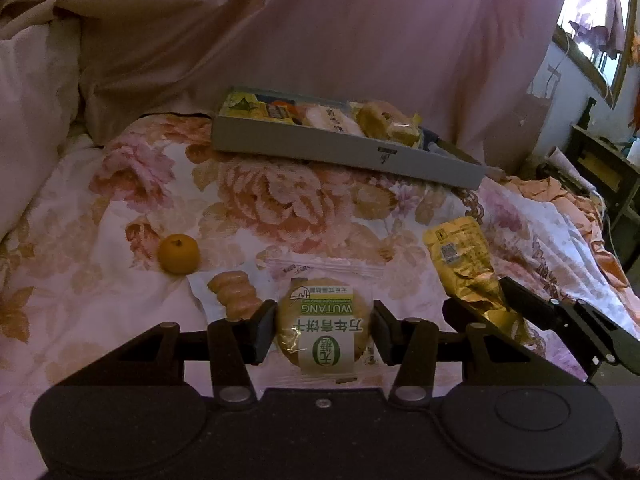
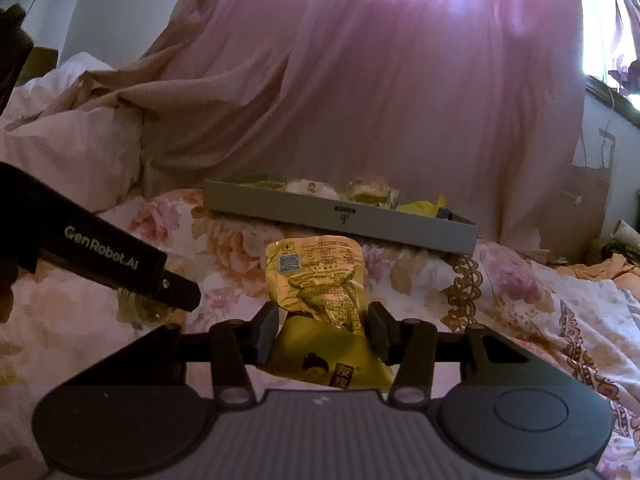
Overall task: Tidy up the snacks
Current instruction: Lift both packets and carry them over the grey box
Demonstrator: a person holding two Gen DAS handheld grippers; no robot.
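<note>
My left gripper [image 1: 324,326] has its fingers against both sides of a round biscuit pack [image 1: 322,326] with green "WUTANG" print, low over the floral bedspread. My right gripper [image 2: 322,330] is shut on a yellow foil snack pouch [image 2: 320,280]; the pouch also shows in the left wrist view [image 1: 460,258], with the right gripper [image 1: 480,312] around it. A grey tray [image 1: 348,148] further back holds several wrapped snacks; it shows in the right wrist view [image 2: 340,216] too. A small orange [image 1: 179,253] and a wrapped twisted pastry [image 1: 236,294] lie left of the biscuit.
The floral bedspread [image 1: 280,208] covers the bed. A pink curtain [image 1: 380,40] hangs behind the tray, and a pillow [image 1: 28,112] sits at the left. Dark furniture [image 1: 604,168] stands off the bed's right edge. The left gripper's arm [image 2: 120,256] crosses the right wrist view.
</note>
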